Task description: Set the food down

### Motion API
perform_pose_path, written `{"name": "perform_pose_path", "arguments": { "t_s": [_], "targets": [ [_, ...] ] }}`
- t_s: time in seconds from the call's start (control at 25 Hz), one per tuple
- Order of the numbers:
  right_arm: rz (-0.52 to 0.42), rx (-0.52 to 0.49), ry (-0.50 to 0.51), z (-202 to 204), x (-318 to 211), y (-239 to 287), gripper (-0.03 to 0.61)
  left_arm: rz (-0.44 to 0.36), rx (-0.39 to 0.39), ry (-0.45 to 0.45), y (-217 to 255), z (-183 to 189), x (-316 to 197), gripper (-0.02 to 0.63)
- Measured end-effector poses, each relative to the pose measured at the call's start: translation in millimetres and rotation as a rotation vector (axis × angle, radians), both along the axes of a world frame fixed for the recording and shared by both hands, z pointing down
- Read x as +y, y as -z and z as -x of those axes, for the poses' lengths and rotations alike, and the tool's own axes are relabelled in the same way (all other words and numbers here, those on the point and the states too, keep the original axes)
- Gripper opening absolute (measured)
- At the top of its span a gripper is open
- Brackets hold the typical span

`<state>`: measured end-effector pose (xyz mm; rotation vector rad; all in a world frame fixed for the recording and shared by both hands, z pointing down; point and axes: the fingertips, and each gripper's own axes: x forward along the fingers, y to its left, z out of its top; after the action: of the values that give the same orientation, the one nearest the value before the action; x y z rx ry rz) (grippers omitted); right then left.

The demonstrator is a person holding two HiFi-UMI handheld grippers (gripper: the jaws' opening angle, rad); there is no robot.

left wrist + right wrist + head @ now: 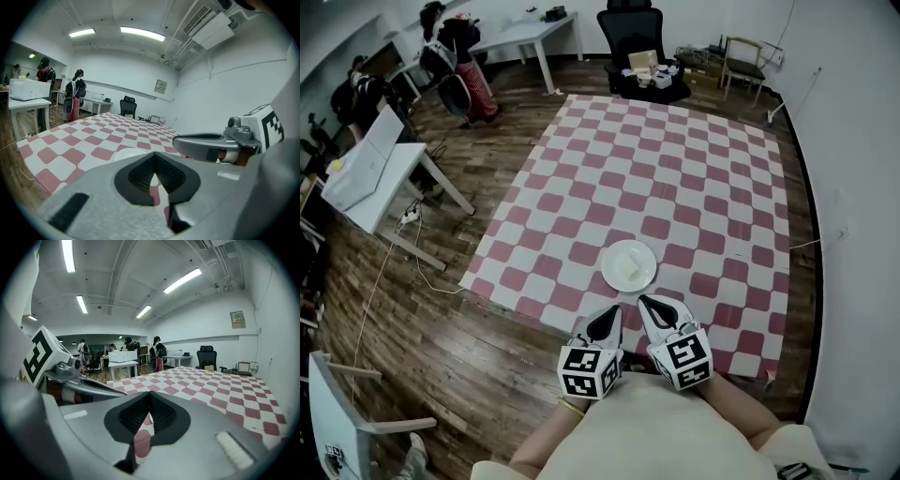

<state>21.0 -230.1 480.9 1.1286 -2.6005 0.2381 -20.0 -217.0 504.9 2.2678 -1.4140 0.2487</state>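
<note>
Left gripper [611, 314] jaws together, empty; right gripper [649, 305] jaws together, empty; plate [645, 251] just ahead, untouched

Head view steeply down, gripper views low, forward, all sharing checkered cloth [675, 169]

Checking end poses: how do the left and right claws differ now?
The right claw reaches closer to the plate than the left claw. The right claw slants leftward in the head view; the left claw points nearly straight ahead. Both are shut and empty.
</note>
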Motion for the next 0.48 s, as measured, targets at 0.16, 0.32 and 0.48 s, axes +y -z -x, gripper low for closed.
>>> {"name": "perform_pose_path", "arguments": {
  "t_s": [0.16,0.32,0.48],
  "targets": [
    [0.008,-0.016,0.025,1.3,9.0,-2.6,0.005,-0.011,-0.017,-0.013,-0.1,-6.3,7.2,0.006],
    [0.002,-0.021,0.027,-0.4,12.1,-2.7,0.005,-0.008,-0.015,0.000,0.5,-5.1,11.9,0.006],
    [-0.006,-0.028,0.029,-0.7,13.1,-1.1,0.005,-0.009,-0.007,0.023,0.6,-0.9,13.7,0.006]
  ]
}}
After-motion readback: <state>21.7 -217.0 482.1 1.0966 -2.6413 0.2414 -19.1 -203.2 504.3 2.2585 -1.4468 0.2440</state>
